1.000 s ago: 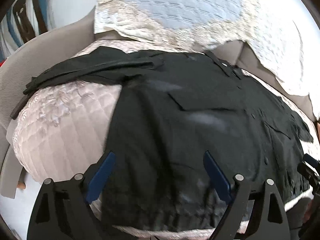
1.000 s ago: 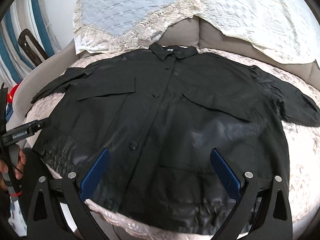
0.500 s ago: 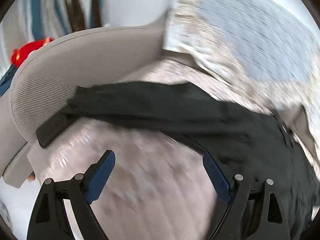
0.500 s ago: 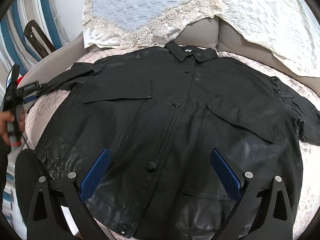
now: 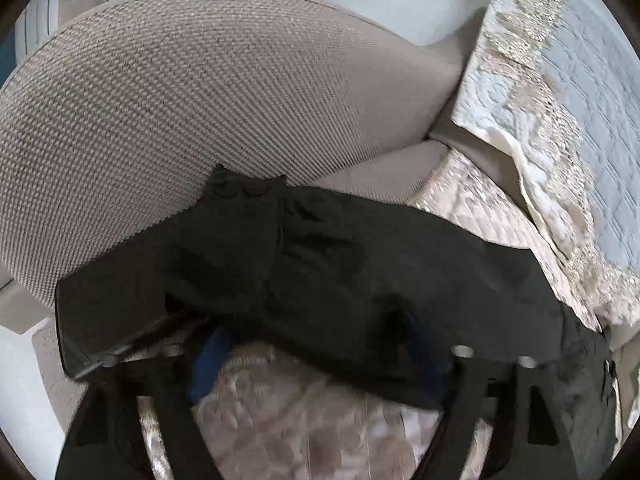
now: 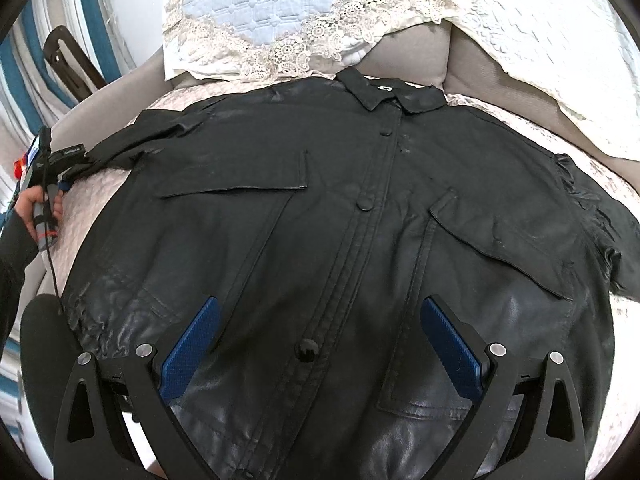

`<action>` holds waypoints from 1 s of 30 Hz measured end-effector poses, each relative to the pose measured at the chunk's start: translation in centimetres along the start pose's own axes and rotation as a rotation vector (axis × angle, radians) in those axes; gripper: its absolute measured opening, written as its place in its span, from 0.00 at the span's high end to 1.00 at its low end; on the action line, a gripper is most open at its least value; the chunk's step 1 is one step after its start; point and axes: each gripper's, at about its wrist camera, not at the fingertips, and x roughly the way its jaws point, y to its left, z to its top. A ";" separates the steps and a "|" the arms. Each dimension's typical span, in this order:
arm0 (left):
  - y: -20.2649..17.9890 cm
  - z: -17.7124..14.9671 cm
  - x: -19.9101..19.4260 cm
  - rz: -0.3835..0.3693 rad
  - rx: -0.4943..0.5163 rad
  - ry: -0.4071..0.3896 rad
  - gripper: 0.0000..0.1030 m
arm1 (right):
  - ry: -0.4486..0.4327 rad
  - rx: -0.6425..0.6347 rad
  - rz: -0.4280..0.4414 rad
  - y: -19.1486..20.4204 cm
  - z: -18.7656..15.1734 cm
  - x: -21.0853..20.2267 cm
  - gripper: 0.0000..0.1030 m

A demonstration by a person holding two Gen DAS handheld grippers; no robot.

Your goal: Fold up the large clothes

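A black leather-look jacket (image 6: 360,220) lies buttoned and face up on a quilted sofa seat, collar toward the backrest. In the left wrist view its left sleeve (image 5: 340,272) runs across the picture, and the buttoned cuff (image 5: 240,192) rests against the armrest. My left gripper (image 5: 312,332) is down at this sleeve. Its jaws are closing with the sleeve between them, and the fabric partly hides the blue pads (image 5: 208,360). My right gripper (image 6: 320,308) hangs open above the jacket's lower front, near a button (image 6: 306,350), holding nothing.
A grey woven armrest (image 5: 180,100) rises right behind the cuff. Lace-edged quilted covers (image 6: 280,12) drape over the backrest. A person's hand (image 6: 36,208) holds the left tool at the sofa's left side. The right sleeve (image 6: 600,232) lies spread out to the right.
The left gripper swung left from the jacket's body to the sleeve end by the armrest, rolling as it went, and its jaws narrowed. The right gripper drew slightly closer to the jacket.
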 end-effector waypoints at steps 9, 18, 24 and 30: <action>-4.0 1.4 -2.5 0.058 0.143 -0.101 0.93 | -0.011 0.017 0.009 -0.8 -0.3 -0.3 0.02; -18.0 -0.6 -13.1 -0.260 0.428 -0.268 0.93 | -0.038 0.058 0.011 -2.6 -0.8 -1.2 0.02; -29.2 -8.5 -13.5 -0.461 0.627 -0.166 0.93 | -0.051 0.089 -0.006 -4.1 -1.6 -2.2 0.02; -35.1 -16.7 -8.7 -0.566 0.753 0.121 0.84 | -0.050 0.139 -0.030 -5.8 -2.3 -3.0 0.02</action>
